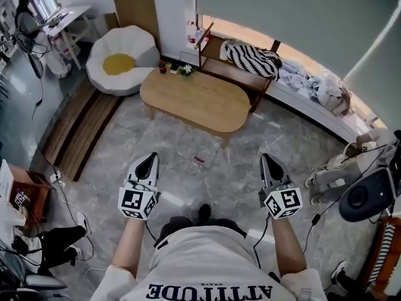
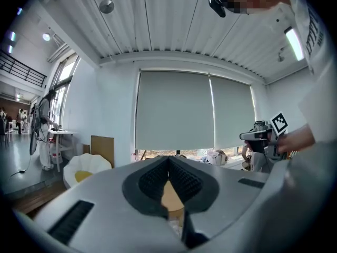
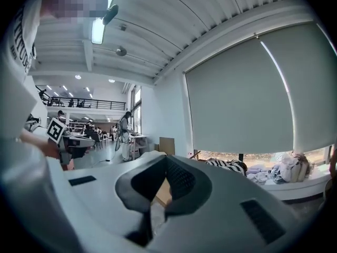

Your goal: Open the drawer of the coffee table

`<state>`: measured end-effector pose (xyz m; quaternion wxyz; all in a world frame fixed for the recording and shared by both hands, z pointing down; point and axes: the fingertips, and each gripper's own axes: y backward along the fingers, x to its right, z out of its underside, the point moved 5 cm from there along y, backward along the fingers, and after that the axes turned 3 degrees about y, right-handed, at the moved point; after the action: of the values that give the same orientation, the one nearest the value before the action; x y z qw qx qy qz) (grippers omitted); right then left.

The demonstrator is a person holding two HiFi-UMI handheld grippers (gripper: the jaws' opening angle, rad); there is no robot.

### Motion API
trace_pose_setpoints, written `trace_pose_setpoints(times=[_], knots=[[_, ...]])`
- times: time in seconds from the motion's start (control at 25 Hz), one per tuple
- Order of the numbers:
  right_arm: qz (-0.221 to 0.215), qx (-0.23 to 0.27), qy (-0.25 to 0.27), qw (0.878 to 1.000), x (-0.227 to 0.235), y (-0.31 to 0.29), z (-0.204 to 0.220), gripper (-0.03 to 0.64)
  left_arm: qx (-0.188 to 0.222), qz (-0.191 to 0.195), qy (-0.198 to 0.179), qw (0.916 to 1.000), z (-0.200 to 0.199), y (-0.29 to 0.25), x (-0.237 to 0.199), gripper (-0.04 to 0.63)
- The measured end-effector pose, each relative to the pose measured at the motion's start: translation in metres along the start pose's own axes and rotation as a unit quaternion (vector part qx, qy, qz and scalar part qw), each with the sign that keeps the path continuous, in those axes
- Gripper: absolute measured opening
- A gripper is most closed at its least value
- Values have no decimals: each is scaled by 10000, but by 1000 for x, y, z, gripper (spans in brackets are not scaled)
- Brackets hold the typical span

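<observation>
Coffee table (image 1: 195,100): on the floor ahead of the person, centre of the head view. On its far left corner stand 2 small items, a bottle (image 1: 163,66) and a plant (image 1: 185,69). Armchair (image 1: 122,58): just beyond the table's left end, with a board (image 1: 136,14) against the wall behind it. Bench (image 1: 235,71): behind the table's right end, a cushion (image 1: 252,60) on it. Left gripper (image 1: 146,165) and right gripper (image 1: 270,167): side by side on the near side, well apart from the table.

One coffee table (image 1: 194,99), one egg-shaped cushion (image 1: 122,58), one striped cushion (image 1: 250,58), and two tongs: left tongs (image 1: 150,157), right tongs (image 1: 266,158).
</observation>
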<state>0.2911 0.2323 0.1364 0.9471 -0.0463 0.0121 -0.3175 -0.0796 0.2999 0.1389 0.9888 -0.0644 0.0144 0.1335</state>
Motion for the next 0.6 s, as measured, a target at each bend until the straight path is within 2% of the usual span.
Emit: trace_pose_setpoints(times=[0.36,0.6], knots=[[-71,-202,-60,9998,19,-43,4,14,-158,33,-26,9999,-3,-47,-15,18],[5,-412,-23,9991,26,-74,21,14,-246,216,-11,9995,7,-87,-34,18]])
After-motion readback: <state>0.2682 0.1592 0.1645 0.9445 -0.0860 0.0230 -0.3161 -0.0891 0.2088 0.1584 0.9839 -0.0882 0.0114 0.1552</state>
